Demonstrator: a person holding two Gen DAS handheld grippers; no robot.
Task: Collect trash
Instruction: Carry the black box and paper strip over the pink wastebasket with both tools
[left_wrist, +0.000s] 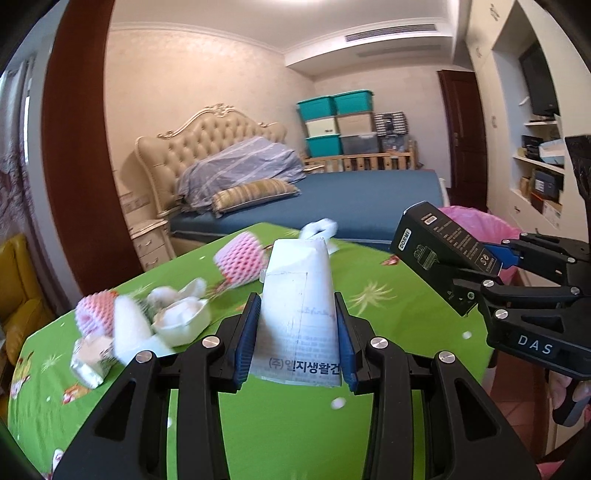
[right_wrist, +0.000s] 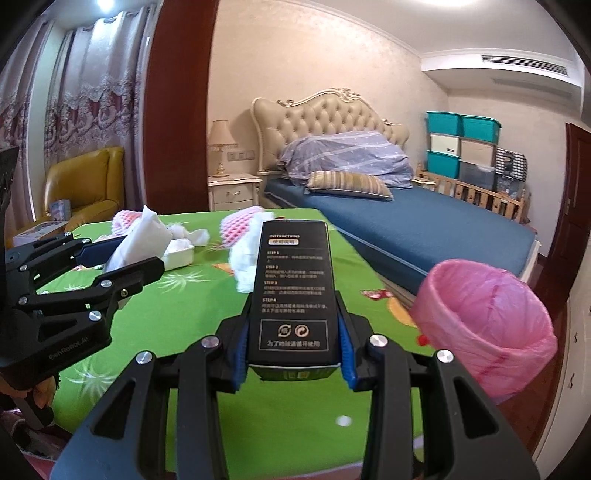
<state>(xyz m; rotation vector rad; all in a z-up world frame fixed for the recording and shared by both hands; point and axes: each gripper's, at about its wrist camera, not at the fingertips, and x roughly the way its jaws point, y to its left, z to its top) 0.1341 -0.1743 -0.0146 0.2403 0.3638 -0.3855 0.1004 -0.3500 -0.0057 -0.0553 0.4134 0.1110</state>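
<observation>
Trash fills both grips. From the left wrist view, the left gripper (left_wrist: 300, 332) is clenched on a white paper carton (left_wrist: 301, 314) that stands up between its blue fingers (left_wrist: 246, 341), printed text on its lower face. Beyond the fingertips and to their left, on the green table (left_wrist: 280, 428), lie two pink foam nets (left_wrist: 242, 264), crumpled white tissues (left_wrist: 177, 295) and a small white tray (left_wrist: 183, 325). Right of the fingers, the right gripper (left_wrist: 480, 266) reaches in from the side, grasping a black box (left_wrist: 436, 251) held above the table, with a pink-lined bin (left_wrist: 476, 221) partly hidden behind it.

From the right wrist view, the right gripper (right_wrist: 293, 343) is closed on the black box (right_wrist: 293, 288), which runs forward between the fingers (right_wrist: 347, 350) with its instruction panel facing up. Just right of the fingers, off the table's edge, stands the pink-lined bin (right_wrist: 491, 325), its mouth tilted toward the camera. Left of the fingers, the left gripper (right_wrist: 110, 258) holds the white paper carton (right_wrist: 138, 240) over the table (right_wrist: 288, 421). Ahead of the fingertips lie a pink foam net (right_wrist: 240, 229) and white tissue (right_wrist: 243, 262). A bed (right_wrist: 424, 229) sits behind.
</observation>
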